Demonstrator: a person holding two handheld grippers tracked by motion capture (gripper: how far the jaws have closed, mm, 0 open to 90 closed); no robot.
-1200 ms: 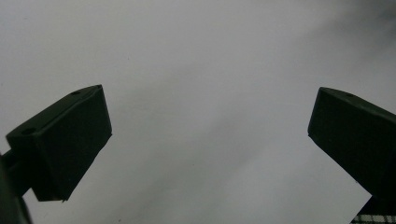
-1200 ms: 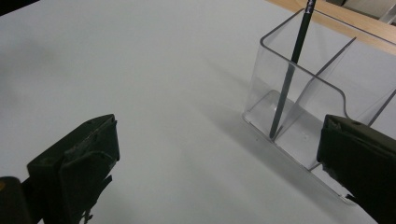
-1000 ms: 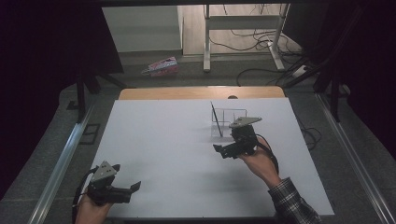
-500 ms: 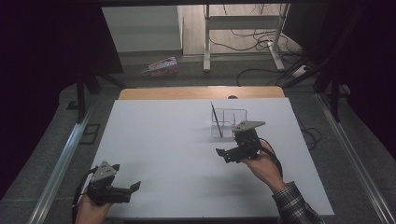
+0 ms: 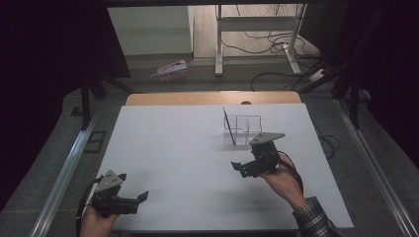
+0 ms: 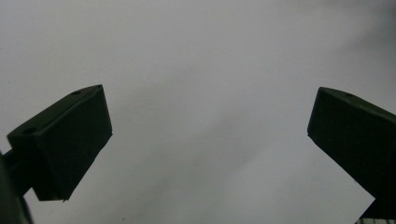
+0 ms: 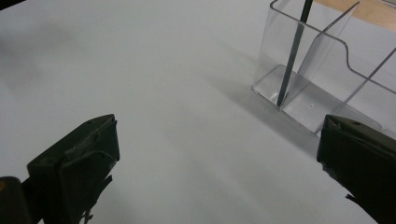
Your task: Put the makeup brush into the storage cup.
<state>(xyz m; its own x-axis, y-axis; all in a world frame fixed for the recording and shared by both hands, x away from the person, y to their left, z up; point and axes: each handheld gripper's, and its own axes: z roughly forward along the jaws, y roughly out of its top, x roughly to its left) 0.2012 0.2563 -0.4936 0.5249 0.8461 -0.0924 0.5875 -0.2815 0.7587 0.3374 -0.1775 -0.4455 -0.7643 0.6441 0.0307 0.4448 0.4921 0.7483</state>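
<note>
A clear plastic organiser with divided compartments stands on the white table, right of centre. A thin dark pen leans upright in its left compartment; the right gripper view shows the organiser and pen close up at the upper right. My right gripper hovers just in front of the organiser, open with nothing between its jaws. My left gripper rests near the table's front left corner, open and empty over bare white surface.
A bare wooden strip runs along the table's far edge. Beyond it, on the floor, lie a pink box, cables and a white desk frame. Metal rails flank the table.
My right gripper has drawn back from the organiser toward the front right. The left gripper has stayed where it was.
</note>
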